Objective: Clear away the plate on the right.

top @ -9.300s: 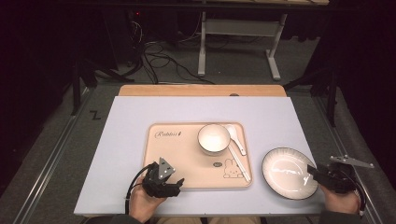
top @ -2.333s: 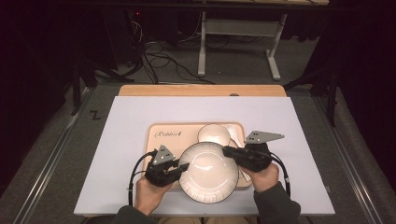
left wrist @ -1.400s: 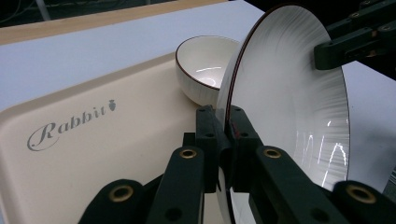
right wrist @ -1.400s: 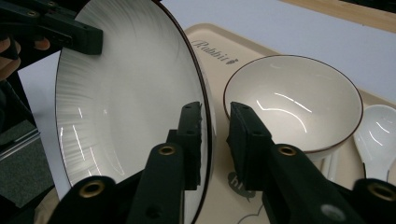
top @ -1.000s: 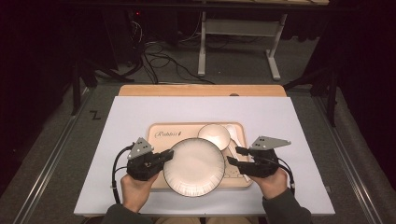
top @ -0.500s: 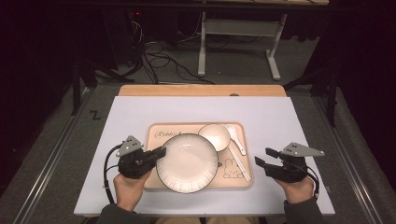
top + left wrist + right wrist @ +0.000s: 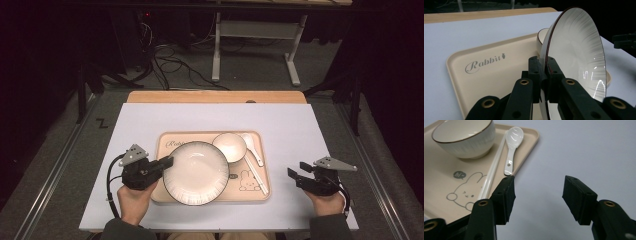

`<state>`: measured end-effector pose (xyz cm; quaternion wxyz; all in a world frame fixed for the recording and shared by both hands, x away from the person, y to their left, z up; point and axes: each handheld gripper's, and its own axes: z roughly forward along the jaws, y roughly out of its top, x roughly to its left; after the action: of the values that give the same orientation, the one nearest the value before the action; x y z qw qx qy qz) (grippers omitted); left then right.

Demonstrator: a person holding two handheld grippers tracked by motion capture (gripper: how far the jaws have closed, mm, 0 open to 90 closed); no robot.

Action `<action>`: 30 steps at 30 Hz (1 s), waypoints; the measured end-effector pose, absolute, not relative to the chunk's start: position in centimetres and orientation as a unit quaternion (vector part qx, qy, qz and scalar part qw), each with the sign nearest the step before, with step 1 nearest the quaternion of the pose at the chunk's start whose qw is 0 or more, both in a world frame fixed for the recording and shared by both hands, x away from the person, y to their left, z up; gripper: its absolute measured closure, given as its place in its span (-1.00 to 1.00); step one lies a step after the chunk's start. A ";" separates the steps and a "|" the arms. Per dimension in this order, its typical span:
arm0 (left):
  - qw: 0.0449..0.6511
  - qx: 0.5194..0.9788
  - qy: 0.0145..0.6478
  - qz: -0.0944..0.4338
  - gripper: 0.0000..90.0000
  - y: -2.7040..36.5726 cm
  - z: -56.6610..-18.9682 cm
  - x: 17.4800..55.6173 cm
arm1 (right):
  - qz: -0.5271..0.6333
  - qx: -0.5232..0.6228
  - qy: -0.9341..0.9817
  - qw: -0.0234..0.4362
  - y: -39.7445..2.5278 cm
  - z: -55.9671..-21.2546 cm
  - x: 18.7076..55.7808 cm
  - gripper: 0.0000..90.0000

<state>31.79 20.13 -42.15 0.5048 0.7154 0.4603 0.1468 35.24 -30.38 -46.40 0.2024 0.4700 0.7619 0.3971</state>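
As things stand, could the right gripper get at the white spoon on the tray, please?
Probably yes. The right gripper is open and holds nothing, and the spoon lies at the tray's near edge with bare table between them. Only the chopsticks lie close beside it.

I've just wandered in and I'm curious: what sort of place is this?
Probably a lab or workshop for recording tabletop tasks, not a dining room: a bare white table with one meal tray, loose cables on grey carpet, and a metal stand in the dark.
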 end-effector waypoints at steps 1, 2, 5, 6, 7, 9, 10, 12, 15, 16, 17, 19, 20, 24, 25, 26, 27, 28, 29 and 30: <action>0.504 0.714 0.463 0.146 0.90 20.3 -42.2 31.8 | 0.396 0.475 0.760 0.201 -30.5 -46.6 35.3 -0.04; 0.505 0.712 0.465 0.146 0.90 20.6 -42.2 31.8 | 0.394 0.478 0.759 0.200 -30.6 -46.8 35.3 -0.04; 0.506 0.705 0.476 0.145 0.90 21.4 -42.2 31.9 | 0.388 0.483 0.759 0.200 -30.8 -47.1 35.4 -0.04; 0.506 0.702 0.479 0.144 0.90 21.6 -42.2 31.9 | 0.387 0.482 0.759 0.202 -30.8 -47.2 35.4 -0.04; 0.506 0.701 0.481 0.145 0.90 21.8 -42.2 31.9 | 0.386 0.482 0.760 0.203 -30.8 -47.2 35.4 -0.04; 0.505 0.698 0.487 0.146 0.90 22.2 -42.3 32.0 | 0.384 0.483 0.760 0.203 -30.8 -47.3 35.4 -0.04; 0.504 0.695 0.491 0.147 0.90 22.5 -42.3 32.0 | 0.382 0.485 0.760 0.204 -30.8 -47.3 35.4 -0.04; 0.502 0.693 0.496 0.147 0.89 22.8 -42.4 32.1 | 0.378 0.484 0.762 0.207 -30.8 -47.4 35.5 -0.04; 0.499 0.689 0.505 0.146 0.89 23.3 -42.7 32.3 | 0.375 0.487 0.761 0.209 -31.0 -47.5 35.6 -0.04; 0.497 0.687 0.509 0.144 0.89 23.4 -42.8 32.3 | 0.377 0.486 0.760 0.210 -31.1 -47.5 35.6 -0.04; 0.496 0.686 0.513 0.143 0.89 23.5 -42.9 32.4 | 0.375 0.488 0.760 0.210 -31.2 -47.6 35.6 -0.04; 0.493 0.684 0.519 0.142 0.89 23.6 -43.2 32.6 | 0.375 0.491 0.758 0.209 -31.2 -47.6 35.6 -0.04; 0.489 0.684 0.522 0.142 0.89 23.6 -43.3 32.7 | 0.375 0.490 0.759 0.209 -31.2 -47.6 35.6 -0.04; 0.478 0.684 0.533 0.141 0.89 23.6 -43.8 33.1 | 0.376 0.489 0.759 0.210 -31.2 -47.6 35.6 -0.04; 0.476 0.684 0.535 0.141 0.89 23.7 -44.0 33.2 | 0.375 0.489 0.759 0.210 -31.2 -47.6 35.6 -0.04; 0.474 0.683 0.538 0.139 0.89 23.6 -44.1 33.3 | 0.375 0.489 0.759 0.210 -31.2 -47.6 35.6 -0.04; 0.471 0.683 0.540 0.139 0.89 23.6 -44.2 33.5 | 0.374 0.489 0.760 0.210 -31.3 -47.6 35.6 -0.04; 0.469 0.684 0.542 0.138 0.89 23.6 -44.4 33.6 | 0.375 0.489 0.759 0.210 -31.3 -47.6 35.7 -0.04; 0.466 0.684 0.544 0.138 0.89 23.6 -44.5 33.7 | 0.374 0.490 0.759 0.209 -31.3 -47.6 35.7 -0.04; 0.463 0.685 0.546 0.138 0.89 23.6 -44.7 33.8 | 0.375 0.490 0.759 0.210 -31.2 -47.7 35.7 -0.04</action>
<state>33.84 23.55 -44.66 0.4627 0.6847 0.5459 0.1380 35.68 -31.24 -47.66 0.2099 0.4902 0.7585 0.3746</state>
